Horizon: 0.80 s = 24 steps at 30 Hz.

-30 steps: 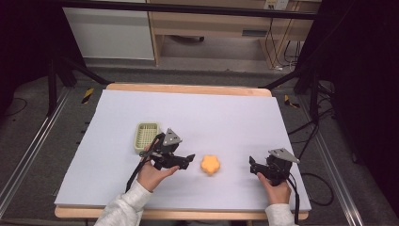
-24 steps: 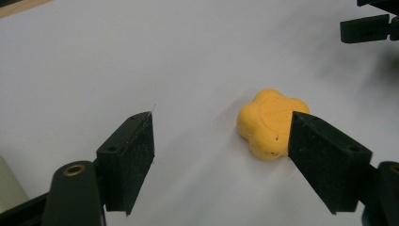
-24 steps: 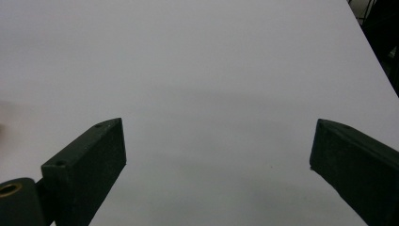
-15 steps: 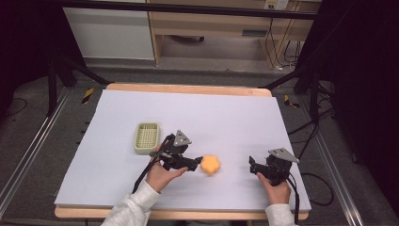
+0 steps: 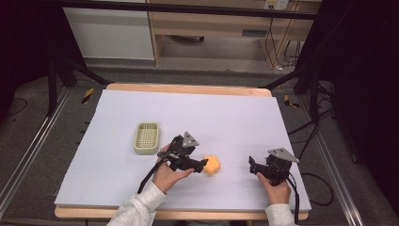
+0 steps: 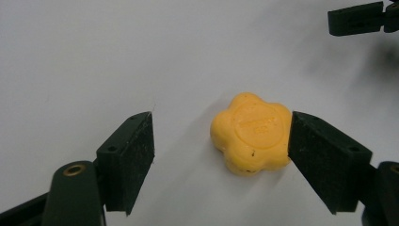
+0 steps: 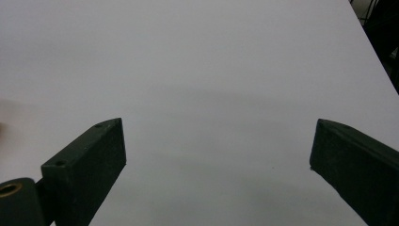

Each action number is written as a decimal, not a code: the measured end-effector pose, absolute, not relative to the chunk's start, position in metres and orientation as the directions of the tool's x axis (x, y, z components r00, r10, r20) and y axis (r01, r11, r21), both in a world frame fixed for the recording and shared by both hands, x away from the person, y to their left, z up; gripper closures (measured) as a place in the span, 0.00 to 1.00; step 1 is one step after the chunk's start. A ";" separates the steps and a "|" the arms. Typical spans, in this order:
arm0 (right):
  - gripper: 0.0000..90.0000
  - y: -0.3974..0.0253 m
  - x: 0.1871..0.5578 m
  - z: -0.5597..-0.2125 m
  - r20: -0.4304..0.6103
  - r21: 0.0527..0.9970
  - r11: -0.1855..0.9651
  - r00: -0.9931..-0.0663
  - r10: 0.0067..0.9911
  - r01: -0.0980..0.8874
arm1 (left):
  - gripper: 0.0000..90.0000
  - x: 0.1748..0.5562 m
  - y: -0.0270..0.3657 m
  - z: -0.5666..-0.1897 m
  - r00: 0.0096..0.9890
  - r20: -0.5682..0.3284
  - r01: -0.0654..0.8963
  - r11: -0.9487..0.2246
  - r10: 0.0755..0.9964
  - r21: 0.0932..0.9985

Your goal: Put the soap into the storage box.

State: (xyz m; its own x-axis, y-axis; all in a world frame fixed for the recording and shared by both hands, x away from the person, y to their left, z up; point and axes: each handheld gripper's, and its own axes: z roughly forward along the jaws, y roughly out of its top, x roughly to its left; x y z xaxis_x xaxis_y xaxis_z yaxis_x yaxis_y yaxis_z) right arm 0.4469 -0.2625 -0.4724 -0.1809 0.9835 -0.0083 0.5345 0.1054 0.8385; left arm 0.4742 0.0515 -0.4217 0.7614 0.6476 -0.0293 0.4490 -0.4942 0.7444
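Counting on the worktop [image 5: 235,113]: one orange flower-shaped piece [image 5: 211,165], one pale green slotted tray [image 5: 147,138], two grippers. Left gripper [image 5: 203,164] sits near the front middle, jaws spread wide, straddling the orange piece. In the left gripper view the piece [image 6: 251,132] lies flat on the white surface between the jaws, off-centre: its one edge is touching or just about touching the jaw at the right of that view, while a clear gap remains to the other jaw. Nothing clamped yet. The tray sits just behind and to the left of that gripper, apart from the piece. Right gripper [image 5: 251,165] rests near the front right, well apart from the piece, jaws wide apart over bare surface with nothing between them; right gripper view confirms [image 7: 219,155]. Its jaw tip also shows in the top right corner of the left gripper view.
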 end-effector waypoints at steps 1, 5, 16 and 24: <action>0.05 -0.263 0.447 -0.472 -0.009 0.839 0.106 -0.181 0.983 0.534 | 0.25 0.474 0.050 -0.422 0.763 -0.029 0.448 -0.496 0.646 0.744; 0.05 -0.263 0.447 -0.472 -0.010 0.840 0.106 -0.180 0.984 0.533 | 0.25 0.475 0.043 -0.424 0.766 -0.028 0.447 -0.501 0.642 0.741; 0.05 -0.263 0.447 -0.473 -0.012 0.838 0.109 -0.182 0.983 0.535 | 0.23 0.475 0.030 -0.426 0.780 -0.013 0.440 -0.533 0.626 0.723; 0.05 -0.263 0.447 -0.473 -0.011 0.837 0.109 -0.183 0.983 0.536 | 0.21 0.477 0.024 -0.432 0.786 -0.012 0.446 -0.553 0.618 0.703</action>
State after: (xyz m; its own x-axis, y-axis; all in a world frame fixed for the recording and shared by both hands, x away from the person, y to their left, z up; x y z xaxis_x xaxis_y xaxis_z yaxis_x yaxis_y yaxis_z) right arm 0.4471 -0.2630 -0.4725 -0.1831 0.9830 -0.0107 0.5364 0.1090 0.8369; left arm 0.4771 0.0240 -0.4318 0.7859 0.6183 -0.0123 0.4462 -0.5532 0.7034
